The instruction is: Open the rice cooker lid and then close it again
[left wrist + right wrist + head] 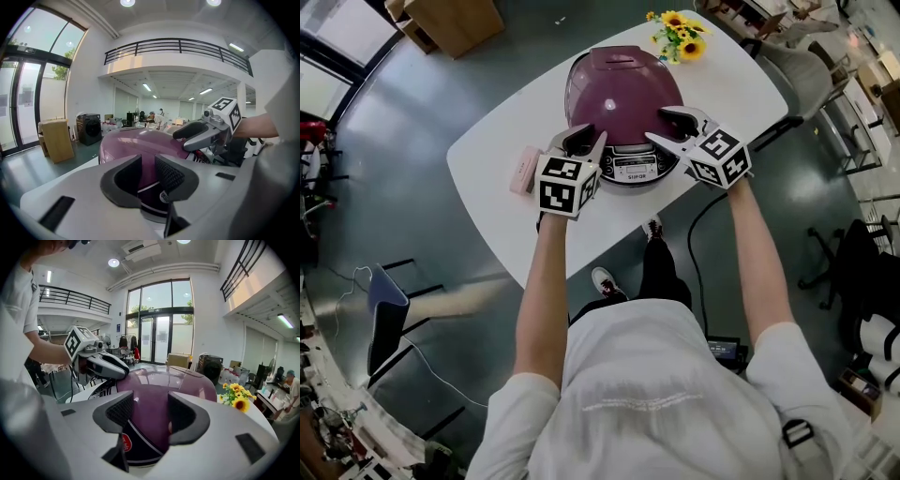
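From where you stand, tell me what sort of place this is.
Probably a big open office or lab hall, not a home kitchen: a black-railed upper gallery runs overhead, tall glass entrance doors fill one wall, and a black wheeled office chair stands on the grey polished floor.

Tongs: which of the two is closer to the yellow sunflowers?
The right tongs, at the purple rice cooker's front-right, on the yellow sunflowers' side; the left tongs are nearer the small pink box.
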The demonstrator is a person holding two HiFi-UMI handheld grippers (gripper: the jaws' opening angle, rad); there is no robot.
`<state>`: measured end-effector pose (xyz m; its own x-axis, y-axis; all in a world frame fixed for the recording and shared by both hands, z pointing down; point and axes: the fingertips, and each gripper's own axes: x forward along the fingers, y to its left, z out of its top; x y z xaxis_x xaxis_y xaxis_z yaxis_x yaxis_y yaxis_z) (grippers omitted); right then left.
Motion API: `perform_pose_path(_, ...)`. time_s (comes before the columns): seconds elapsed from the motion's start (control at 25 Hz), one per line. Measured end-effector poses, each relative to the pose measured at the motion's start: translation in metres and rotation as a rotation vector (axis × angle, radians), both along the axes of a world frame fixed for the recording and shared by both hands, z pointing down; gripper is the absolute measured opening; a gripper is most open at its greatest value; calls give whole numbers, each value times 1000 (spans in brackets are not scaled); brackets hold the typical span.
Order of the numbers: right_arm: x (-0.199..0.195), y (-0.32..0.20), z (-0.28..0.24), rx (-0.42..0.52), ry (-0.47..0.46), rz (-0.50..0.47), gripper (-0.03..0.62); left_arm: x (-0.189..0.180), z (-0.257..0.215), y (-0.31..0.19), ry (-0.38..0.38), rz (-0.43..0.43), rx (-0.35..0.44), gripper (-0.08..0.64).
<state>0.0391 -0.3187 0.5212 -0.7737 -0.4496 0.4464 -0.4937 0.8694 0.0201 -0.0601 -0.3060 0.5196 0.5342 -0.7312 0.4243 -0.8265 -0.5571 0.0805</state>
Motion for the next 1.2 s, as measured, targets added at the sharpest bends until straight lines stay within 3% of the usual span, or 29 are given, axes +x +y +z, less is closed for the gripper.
perform_pose_path(0.28,-2,1,5,-12,-18,115,213,-3,3,3,-13,-35,39,95)
perform_pose_path(0.48,14,-9,5,-30,-48,333,238,-10,3,3,-16,-122,107,128)
perform_pose_path(0.6,22,1,-1,15,2,419,75,-28,-3,14,-35,-162,107,130)
perform_pose_path(0.92,32,55,-56,117,-74,456,54,-48,-48,59,84,-118,154,59)
perform_pose_path(1.2,50,98,-107,168,-158,470,37,-75,-84,99,37,-127,213,15)
